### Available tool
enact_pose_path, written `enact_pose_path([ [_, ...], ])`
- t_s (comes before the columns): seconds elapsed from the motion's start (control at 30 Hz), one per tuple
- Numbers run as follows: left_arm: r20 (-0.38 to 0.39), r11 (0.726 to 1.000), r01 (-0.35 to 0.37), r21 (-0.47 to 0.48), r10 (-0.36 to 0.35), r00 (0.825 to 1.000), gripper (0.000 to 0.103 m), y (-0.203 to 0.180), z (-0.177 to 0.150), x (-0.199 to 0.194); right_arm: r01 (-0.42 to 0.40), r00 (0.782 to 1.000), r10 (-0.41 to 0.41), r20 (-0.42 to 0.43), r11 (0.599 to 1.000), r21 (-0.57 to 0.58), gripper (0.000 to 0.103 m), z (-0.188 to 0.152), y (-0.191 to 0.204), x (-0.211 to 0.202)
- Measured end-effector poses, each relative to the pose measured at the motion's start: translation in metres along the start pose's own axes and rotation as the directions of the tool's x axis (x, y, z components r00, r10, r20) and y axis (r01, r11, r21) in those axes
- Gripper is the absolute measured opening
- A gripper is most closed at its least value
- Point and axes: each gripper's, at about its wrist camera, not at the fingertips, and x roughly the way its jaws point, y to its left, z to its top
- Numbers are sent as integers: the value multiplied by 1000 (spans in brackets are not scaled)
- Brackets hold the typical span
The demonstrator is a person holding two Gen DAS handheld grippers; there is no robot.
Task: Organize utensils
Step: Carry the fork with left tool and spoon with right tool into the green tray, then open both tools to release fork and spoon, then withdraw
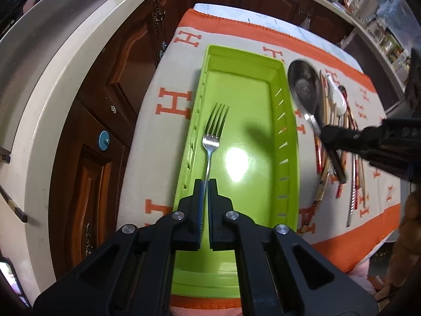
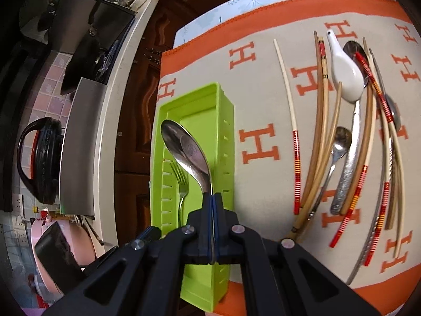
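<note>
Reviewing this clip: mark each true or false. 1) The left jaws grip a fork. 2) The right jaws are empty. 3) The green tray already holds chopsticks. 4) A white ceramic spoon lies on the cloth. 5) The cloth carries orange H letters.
1) True: the left gripper is shut on the handle of the silver metal fork, over the lime-green plastic tray.
2) False: the right gripper holds a large steel spoon.
3) False: the chopsticks lie on the cloth outside the tray.
4) True: white ceramic spoon.
5) True: grey cloth with orange H letters.
</note>
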Motion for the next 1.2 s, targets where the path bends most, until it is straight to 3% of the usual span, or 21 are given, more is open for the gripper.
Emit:
enact_pose_path([
  [0.23,85,998,-25,-49,30,996,1,11,11,-25,-20,999,22,-36,999,42,1,-7,1,16],
  [0.47,133,990,-65,-128,82,988,1,22,18,-36,-7,991,8,-131,1000,3,10,-20,11,31],
  [0.57,141,986,-75,-150,96,985,1,23,20,-37,-10,991,6,-132,999,-32,10,-25,12,27],
  [0.7,131,984,-74,-161,96,987,2,22,20,-34,-22,994,12,-107,995,-94,10,-27,14,13],
  [0.87,138,984,-84,-156,106,985,24,12,18,-31,-18,998,9,-58,986,-166,10,-32,14,-5],
  [1.2,134,992,-70,-108,84,987,27,-19,12,-28,52,998,-41,46,961,-272,10,-41,0,-40],
])
